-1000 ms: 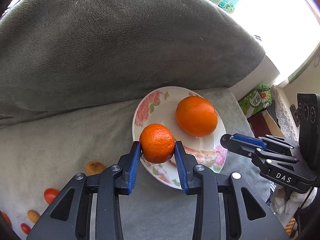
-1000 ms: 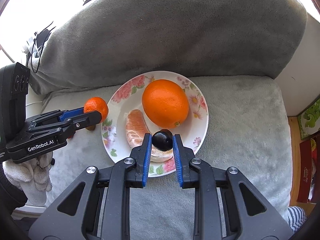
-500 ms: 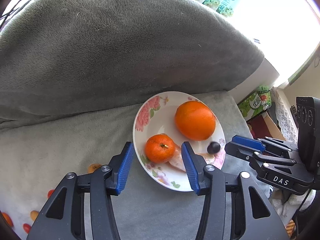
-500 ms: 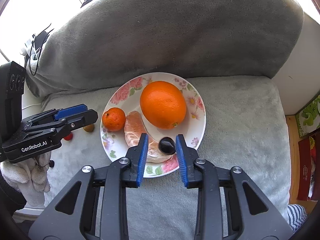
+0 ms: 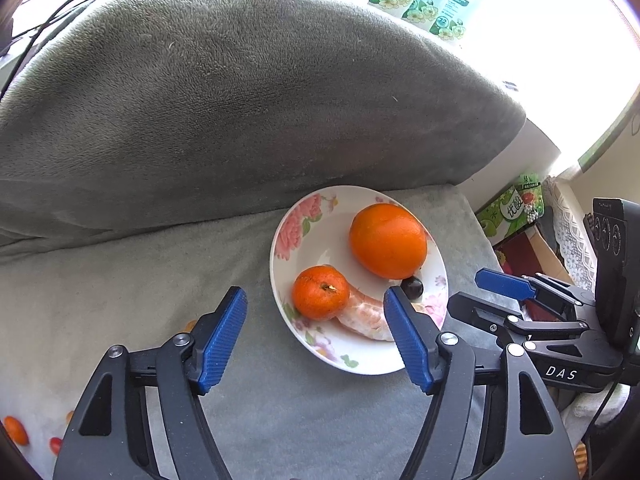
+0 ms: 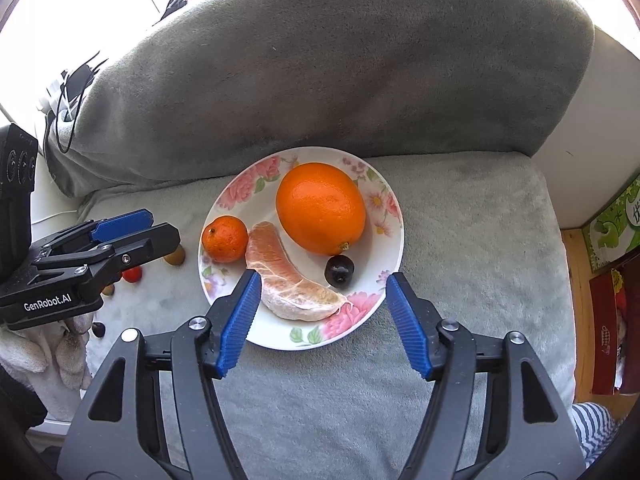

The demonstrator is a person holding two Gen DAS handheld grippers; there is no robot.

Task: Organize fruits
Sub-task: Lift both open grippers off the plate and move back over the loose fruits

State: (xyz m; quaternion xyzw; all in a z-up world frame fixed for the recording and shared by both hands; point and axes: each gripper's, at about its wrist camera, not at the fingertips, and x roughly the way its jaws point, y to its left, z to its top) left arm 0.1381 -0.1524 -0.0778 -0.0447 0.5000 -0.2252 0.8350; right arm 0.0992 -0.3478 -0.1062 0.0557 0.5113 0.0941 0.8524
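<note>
A flowered white plate [image 6: 384, 248] [image 5: 320, 216] rests on the grey cushion. On it lie a big orange [image 6: 321, 208] [image 5: 387, 240], a small mandarin [image 6: 224, 239] [image 5: 320, 292], a peeled pomelo segment [image 6: 292, 284] [image 5: 366, 316] and a dark grape [image 6: 339, 271] [image 5: 412, 286]. My left gripper [image 5: 316, 312] [image 6: 120, 232] hangs near the plate's near-left rim, its jaws opening with nothing pressed between them. My right gripper [image 6: 322, 296] [image 5: 500, 284] hovers over the plate's near edge, jaws also opening, apart from the grape and the segment.
Small loose fruits lie left of the plate: a cherry tomato [image 6: 132, 275], a kumquat [image 6: 175, 256], a dark grape [image 6: 98, 329], more at the cushion's corner [image 5: 16, 430]. A grey backrest [image 6: 340, 60] rises behind. Boxes [image 6: 612, 224] stand at the right.
The left gripper let go of the mandarin, and the right let go of the dark grape; both fruits now lie on the plate. Both pairs of jaws spread wide and drew back a little.
</note>
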